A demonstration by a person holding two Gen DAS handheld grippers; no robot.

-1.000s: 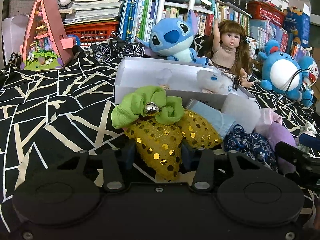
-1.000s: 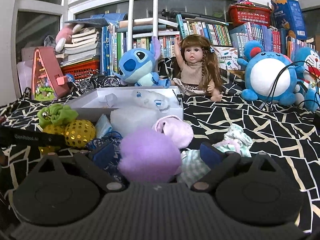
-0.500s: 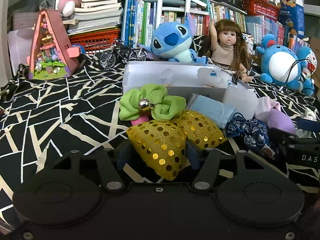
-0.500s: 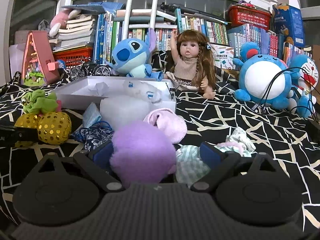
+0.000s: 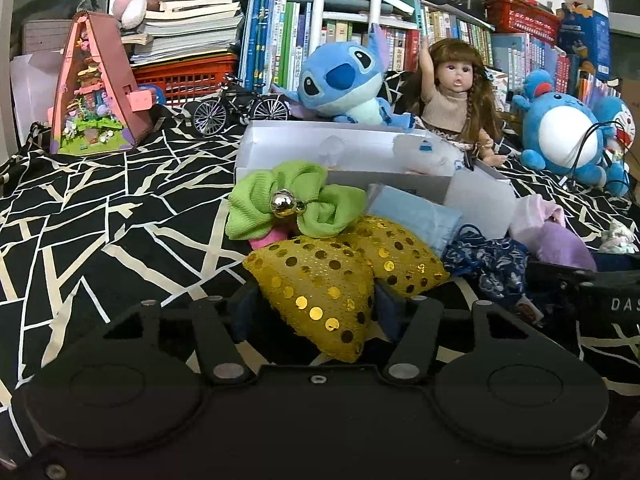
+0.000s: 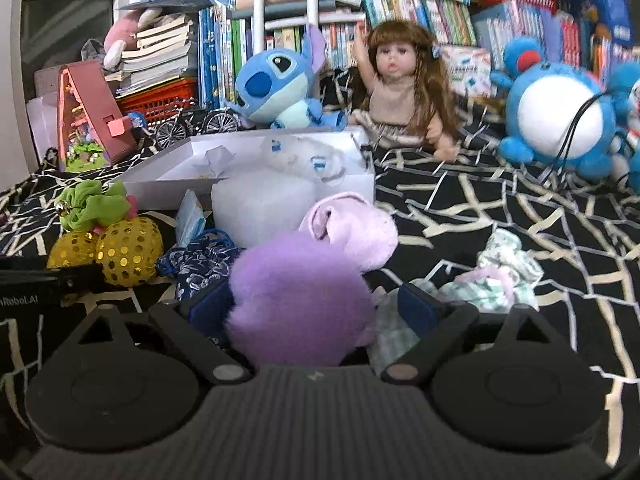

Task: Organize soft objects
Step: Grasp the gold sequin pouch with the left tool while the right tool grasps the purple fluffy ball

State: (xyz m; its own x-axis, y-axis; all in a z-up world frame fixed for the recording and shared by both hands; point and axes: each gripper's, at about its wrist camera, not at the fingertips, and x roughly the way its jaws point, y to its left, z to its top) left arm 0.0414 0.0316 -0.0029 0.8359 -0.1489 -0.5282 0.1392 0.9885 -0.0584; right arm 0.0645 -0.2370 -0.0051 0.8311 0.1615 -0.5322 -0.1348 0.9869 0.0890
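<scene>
Little shifted since a second earlier apart from the left claw (image 5: 316,308), its jaws just narrowing again, with one lobe of the gold sequined bow (image 5: 320,280) between them. Pads against both flanks of that lobe, so clamped on it. Second lobe free, lying on the black-and-white patterned cloth (image 5: 120,220).

Touching the gold bow from behind: green bow with a small metal bell (image 5: 288,208). Just beside, to the right: pale blue folded fabric (image 5: 416,216) and a navy floral scrunchie (image 5: 492,264).

Right claw (image 6: 314,308) standing apart around a purple pom-pom (image 6: 296,292). Left pad touching the fluff, right pad clear of it, with checked fabric (image 6: 492,280) showing in the gap. Pink plush piece (image 6: 352,228) touching the pom-pom's far side; translucent white block (image 6: 260,204) behind.

Further back: open white box (image 5: 320,148) holding a white soft toy, contents otherwise unclear. Beyond the box: blue plush alien (image 5: 344,84), long-haired doll (image 5: 456,92), model bicycle (image 5: 240,108), round blue plush (image 5: 560,136), then shelved books (image 5: 280,40).
</scene>
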